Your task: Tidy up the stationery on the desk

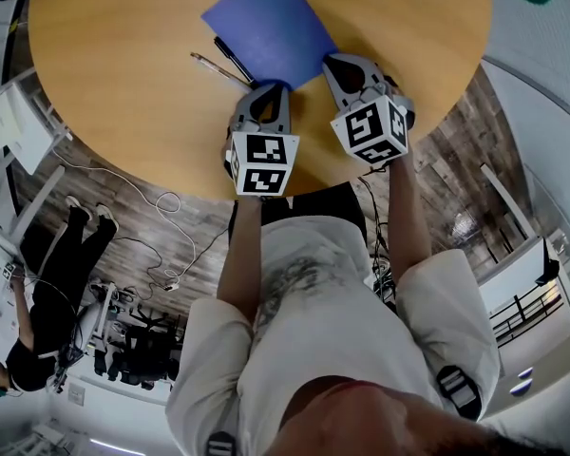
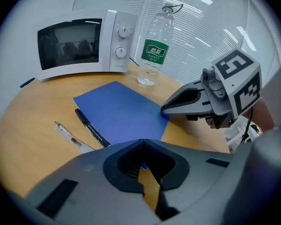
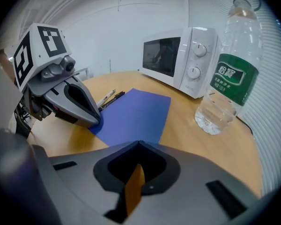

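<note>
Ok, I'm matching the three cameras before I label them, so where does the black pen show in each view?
Head view: the black pen lies upper middle, along the left edge of the blue sheet.
Left gripper view: the pen is left of centre, beside the sheet.
Right gripper view: the pen is left of centre, by the sheet's far left edge.
Shared landmark: the blue sheet.

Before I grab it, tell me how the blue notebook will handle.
The blue notebook looks thin and flat, so it will probably flex if lifted by one corner. Lying flush on the smooth wooden desk, it may slide rather than lift.
</note>
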A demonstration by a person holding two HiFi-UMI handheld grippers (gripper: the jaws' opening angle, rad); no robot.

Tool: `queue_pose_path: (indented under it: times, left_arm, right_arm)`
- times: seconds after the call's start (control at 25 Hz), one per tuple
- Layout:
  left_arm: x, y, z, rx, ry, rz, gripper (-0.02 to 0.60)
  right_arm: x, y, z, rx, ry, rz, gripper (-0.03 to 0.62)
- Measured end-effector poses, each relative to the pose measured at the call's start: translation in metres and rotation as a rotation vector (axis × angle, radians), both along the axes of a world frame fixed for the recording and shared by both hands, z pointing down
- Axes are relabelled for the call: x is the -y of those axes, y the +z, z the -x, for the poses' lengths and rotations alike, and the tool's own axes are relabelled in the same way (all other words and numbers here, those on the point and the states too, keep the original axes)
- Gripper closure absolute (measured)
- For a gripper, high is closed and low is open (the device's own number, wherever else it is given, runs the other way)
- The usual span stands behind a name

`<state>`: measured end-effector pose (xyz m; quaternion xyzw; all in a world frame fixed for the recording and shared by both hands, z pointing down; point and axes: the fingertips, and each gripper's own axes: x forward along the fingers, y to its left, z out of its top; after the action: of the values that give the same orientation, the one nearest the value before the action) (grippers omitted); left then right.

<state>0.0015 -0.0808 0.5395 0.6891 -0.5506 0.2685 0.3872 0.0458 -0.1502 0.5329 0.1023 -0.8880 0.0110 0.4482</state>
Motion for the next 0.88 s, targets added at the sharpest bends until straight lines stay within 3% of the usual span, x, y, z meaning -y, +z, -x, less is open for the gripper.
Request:
queue_pose_path:
  times: [0.88]
  left_arm:
    - [-0.060, 0.002, 0.005, -0.023, 0.192, 0.012, 0.574]
  right_arm:
    - [-0.095, 0.002, -0.026, -0.020, 0.225, 0.056, 0.531]
